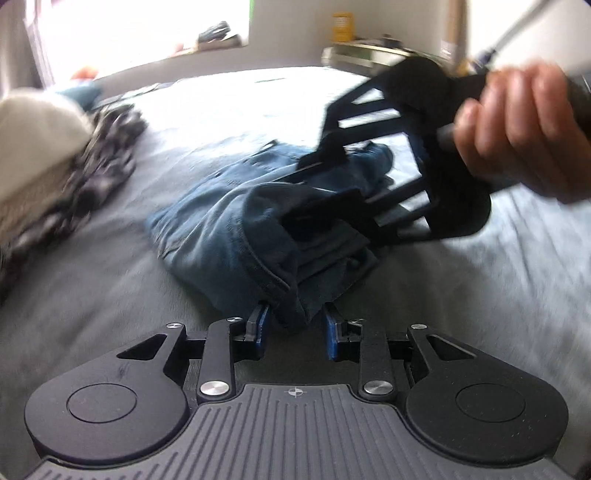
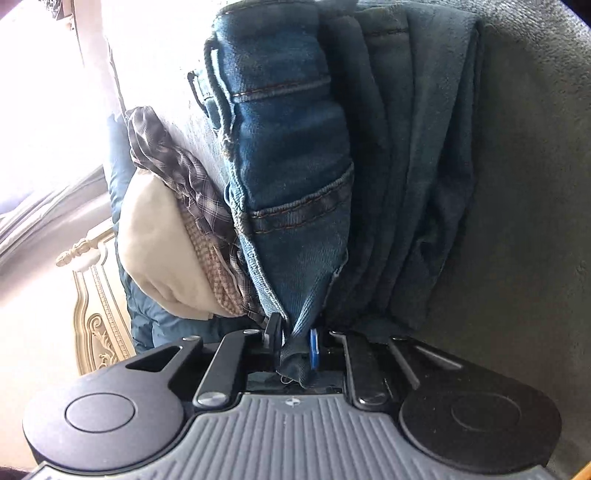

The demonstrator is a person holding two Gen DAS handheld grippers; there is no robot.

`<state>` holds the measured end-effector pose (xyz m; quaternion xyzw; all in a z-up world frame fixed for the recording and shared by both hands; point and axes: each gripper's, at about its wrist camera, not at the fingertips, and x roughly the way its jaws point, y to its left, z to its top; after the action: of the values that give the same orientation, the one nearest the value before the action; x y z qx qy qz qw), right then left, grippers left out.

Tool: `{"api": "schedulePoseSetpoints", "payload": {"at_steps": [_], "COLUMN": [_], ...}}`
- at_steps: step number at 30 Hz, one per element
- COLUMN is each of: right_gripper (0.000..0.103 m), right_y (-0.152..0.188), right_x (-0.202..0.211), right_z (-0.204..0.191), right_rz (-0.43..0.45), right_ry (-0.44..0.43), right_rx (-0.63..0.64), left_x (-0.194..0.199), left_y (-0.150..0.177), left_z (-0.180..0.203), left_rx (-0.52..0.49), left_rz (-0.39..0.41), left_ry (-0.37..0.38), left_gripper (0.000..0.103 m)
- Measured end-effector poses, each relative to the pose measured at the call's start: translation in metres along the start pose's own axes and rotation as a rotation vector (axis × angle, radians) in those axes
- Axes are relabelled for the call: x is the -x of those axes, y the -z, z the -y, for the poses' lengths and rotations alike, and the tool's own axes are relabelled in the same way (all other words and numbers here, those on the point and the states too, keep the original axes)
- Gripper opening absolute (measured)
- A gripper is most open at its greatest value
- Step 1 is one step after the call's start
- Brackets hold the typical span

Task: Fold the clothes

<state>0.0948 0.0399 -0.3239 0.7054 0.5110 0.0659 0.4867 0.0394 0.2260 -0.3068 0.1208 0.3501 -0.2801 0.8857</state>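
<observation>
My right claw (image 2: 293, 341) clamps the folded blue denim jeans' (image 2: 291, 147) edge; my left claw (image 1: 295, 326) pinches another corner (grey bed (image 1: 92, 295) beneath).

Off to your left there's a bright window (image 1: 147, 29) with dark clutter on its sill (image 1: 218, 35), and a yellow box (image 1: 342, 26) stands on a shelf (image 1: 365, 53) by the far wall. Everything lies on a grey bedspread (image 1: 92, 266), and from your right side you can see a carved cream bed frame (image 2: 98, 299).
</observation>
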Motion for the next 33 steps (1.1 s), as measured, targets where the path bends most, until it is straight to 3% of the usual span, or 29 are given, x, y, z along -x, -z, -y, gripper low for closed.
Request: {"api": "schedulePoseSetpoints", "payload": {"at_steps": [2, 7, 10, 13, 21, 24, 30, 33], "right_gripper": [0.017, 0.016, 0.016, 0.016, 0.015, 0.015, 0.016, 0.016], "right_y": [0.002, 0.007, 0.005, -0.007, -0.02, -0.015, -0.019, -0.036], "right_x": [-0.002, -0.01, -0.016, -0.025, -0.048, -0.059, -0.047, -0.006], "right_z": [-0.004, -0.013, -0.022, -0.036, -0.059, -0.054, -0.019, 0.008], "right_rz": [0.0, -0.001, -0.002, -0.01, -0.049, -0.055, -0.049, -0.038], "right_ry": [0.004, 0.016, 0.036, 0.074, 0.239, 0.275, 0.286, 0.265], "right_rx": [0.003, 0.024, 0.048, 0.088, 0.421, 0.532, 0.554, 0.55], "left_x": [-0.004, -0.02, -0.028, -0.033, -0.042, -0.041, -0.021, 0.0], "left_y": [0.002, 0.004, 0.008, 0.016, 0.036, 0.033, 0.024, 0.019], "left_z": [0.003, 0.0, 0.003, 0.014, 0.029, 0.025, 0.0, -0.014], "left_rx": [-0.048, -0.028, -0.007, -0.047, -0.187, -0.174, -0.041, 0.002], "left_rz": [0.014, 0.056, 0.081, 0.097, 0.107, 0.077, -0.039, -0.062], "left_ry": [0.007, 0.028, 0.0, -0.046, -0.102, -0.091, -0.052, -0.069], "left_gripper": [0.029, 0.029, 0.029, 0.029, 0.036, 0.036, 0.037, 0.037]}}
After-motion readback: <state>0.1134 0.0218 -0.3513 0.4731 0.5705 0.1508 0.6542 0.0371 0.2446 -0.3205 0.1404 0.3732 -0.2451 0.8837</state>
